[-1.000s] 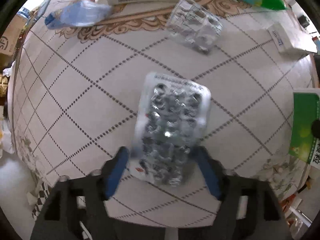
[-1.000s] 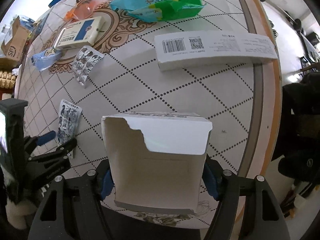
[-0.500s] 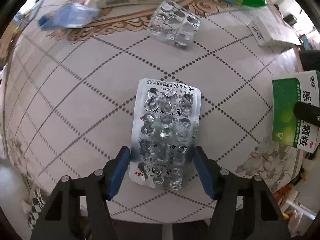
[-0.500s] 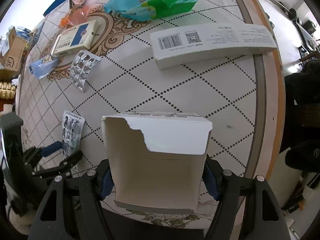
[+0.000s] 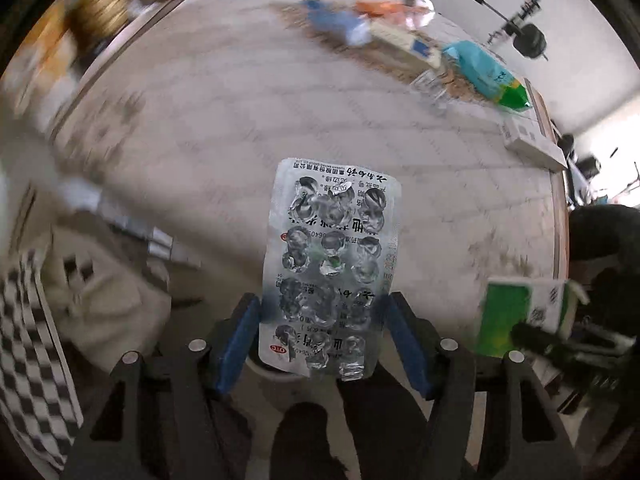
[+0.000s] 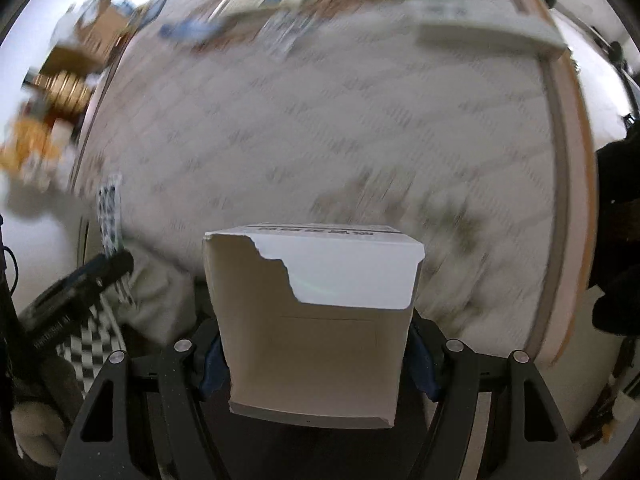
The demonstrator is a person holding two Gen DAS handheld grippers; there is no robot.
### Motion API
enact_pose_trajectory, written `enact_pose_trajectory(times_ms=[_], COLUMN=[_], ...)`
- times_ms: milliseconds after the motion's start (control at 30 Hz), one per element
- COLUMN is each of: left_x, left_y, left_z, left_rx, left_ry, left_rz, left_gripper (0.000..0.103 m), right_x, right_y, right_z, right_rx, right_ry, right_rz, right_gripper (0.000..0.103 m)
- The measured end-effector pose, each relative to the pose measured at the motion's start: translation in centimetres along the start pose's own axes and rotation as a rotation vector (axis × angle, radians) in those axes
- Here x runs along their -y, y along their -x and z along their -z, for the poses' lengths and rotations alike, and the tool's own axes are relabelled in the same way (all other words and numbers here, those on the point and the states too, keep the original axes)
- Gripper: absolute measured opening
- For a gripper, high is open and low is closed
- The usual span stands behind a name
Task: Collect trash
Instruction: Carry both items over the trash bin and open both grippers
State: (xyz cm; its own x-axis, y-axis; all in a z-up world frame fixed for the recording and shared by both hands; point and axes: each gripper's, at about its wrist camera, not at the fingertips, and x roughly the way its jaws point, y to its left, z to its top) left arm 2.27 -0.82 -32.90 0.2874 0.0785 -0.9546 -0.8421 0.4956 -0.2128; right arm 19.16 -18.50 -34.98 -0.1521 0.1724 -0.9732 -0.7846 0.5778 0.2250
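An emptied silver blister pack (image 5: 332,264) stands up between the blue pads of my left gripper (image 5: 324,320), which is shut on its lower edges and holds it off the patterned table (image 5: 224,128). My right gripper (image 6: 316,360) is shut on a torn-open white carton (image 6: 316,320). The left wrist view shows that carton's green face (image 5: 516,320) at the lower right. In the right wrist view the blister pack (image 6: 110,208) appears at the left, in the left gripper (image 6: 100,268). Both grippers hang over the table's near edge.
Far across the table lie a teal and green bag (image 5: 488,72), a long white carton (image 5: 532,144), a flat medicine box (image 5: 404,40), a blue wrapper (image 5: 336,24) and another blister pack (image 5: 432,88). Pale fabric and a checkered cloth (image 5: 24,340) sit below the near edge.
The left gripper closed on the blister pack, lifted it off the table and swung back past the near edge. The right gripper pulled back the same way with its carton. Both views are now blurred.
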Motion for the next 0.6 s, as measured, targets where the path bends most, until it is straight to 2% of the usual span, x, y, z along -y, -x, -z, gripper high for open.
enact_pose_trajectory(times_ms=[100,200,333,467,600], left_x=[-3.2,-6.5,-10.3,-13.5,-16.0], left_y=[-1.4,-5.4,-13.9,-23.9,-31.5], left_z=[4.1,8.0,11.3,13.0,14.4], left_rx=[-0.052,-0.136,-0.256,-0.348,-0.382], left_ry=[0.056,0.132,0.207,0.26,0.296], left_rz=[0.014,0.055,0.122,0.174,0.191], left_gripper=[0.062,0.062,0.062,0.063,0.063], right_x=[-2.3,-3.5,-4.1,-3.2,-2.0], right_y=[-4.4,-10.7,-20.7,-30.2,-38.3], right_z=[4.2,7.2,9.0,9.3,9.2], right_rx=[-0.09,-0.17,-0.205,-0.241,-0.262], right_ry=[0.016,0.029,0.078,0.073,0.063], right_rz=[-0.019,-0.003,0.066,0.072,0.05], right_gripper=[0.074,0.074,0.074,0.074,0.075])
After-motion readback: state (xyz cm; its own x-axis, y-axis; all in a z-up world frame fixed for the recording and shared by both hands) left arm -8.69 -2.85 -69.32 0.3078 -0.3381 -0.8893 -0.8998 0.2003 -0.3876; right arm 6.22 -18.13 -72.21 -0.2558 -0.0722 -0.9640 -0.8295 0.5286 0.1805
